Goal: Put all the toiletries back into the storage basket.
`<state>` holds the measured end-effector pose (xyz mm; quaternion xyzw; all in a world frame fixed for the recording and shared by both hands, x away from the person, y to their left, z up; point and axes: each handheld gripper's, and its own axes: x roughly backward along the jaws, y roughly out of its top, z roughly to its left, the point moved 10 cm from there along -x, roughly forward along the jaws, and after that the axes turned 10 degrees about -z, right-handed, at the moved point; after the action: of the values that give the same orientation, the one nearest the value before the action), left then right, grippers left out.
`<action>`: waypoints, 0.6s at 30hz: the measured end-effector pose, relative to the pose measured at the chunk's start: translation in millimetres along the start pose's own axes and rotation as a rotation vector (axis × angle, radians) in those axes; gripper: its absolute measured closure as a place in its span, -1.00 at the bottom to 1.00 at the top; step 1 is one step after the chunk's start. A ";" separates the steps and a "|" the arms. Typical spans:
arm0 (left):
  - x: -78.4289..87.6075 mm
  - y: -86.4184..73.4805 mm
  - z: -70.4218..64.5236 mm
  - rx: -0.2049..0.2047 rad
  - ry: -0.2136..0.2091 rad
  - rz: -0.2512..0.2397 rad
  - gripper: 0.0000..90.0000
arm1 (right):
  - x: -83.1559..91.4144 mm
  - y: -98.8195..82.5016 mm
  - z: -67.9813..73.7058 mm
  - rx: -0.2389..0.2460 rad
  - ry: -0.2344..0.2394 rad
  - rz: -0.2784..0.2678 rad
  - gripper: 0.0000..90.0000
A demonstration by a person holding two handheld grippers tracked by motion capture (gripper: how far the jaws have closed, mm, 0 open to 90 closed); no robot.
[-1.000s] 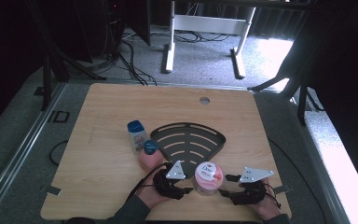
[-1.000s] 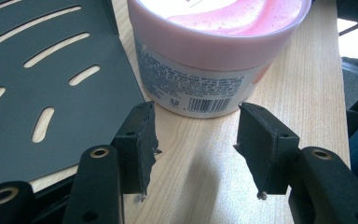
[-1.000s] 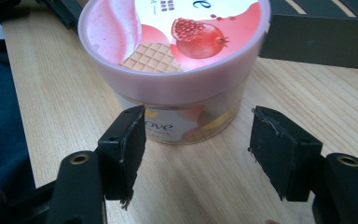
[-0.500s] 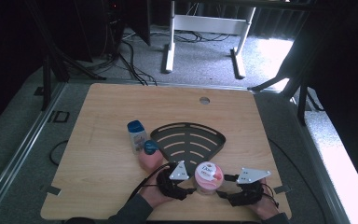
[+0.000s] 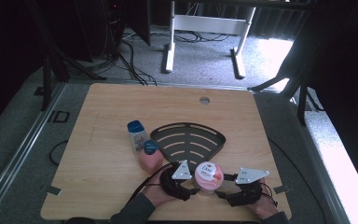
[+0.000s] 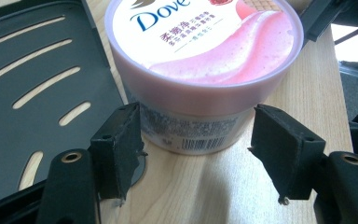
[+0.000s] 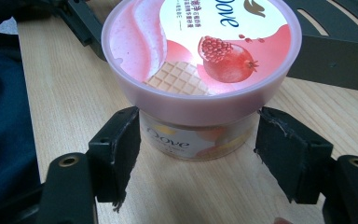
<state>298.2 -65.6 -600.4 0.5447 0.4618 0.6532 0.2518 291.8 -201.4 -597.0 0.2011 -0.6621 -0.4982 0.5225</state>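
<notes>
We see the Dove jar (image 5: 208,176) standing on the table (image 5: 102,116) between our 2 grippers, just beside the black tray (image 5: 189,140), with the left gripper (image 6: 196,154), jaws just opening, and the right gripper (image 7: 196,154) both spread wide, gripping nothing.

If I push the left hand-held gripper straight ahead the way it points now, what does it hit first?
Most likely the Dove tub. It sits directly ahead of the left hand-held gripper, whose jaws have just been opening and now flank the tub's base without pressing on it. The right hand-held gripper sits beyond the tub.
</notes>
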 end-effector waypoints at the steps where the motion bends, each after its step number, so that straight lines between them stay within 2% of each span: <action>1: -1.0 0.8 -0.6 0.002 0.000 -0.005 -0.27 | 0.0 0.0 -0.1 0.000 0.000 -0.001 -0.32; 10: -4.4 0.6 -0.3 -0.041 0.009 0.004 -0.36 | -0.1 0.8 -0.1 0.015 -0.007 0.003 -0.34; 18: -5.0 3.9 -0.6 -0.043 0.014 -0.011 -0.41 | 0.0 1.7 0.2 0.032 -0.019 0.004 -0.33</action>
<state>299.7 -71.7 -599.4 0.5320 0.4524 0.6654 0.2636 292.1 -200.6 -595.5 0.2033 -0.6754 -0.4882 0.5140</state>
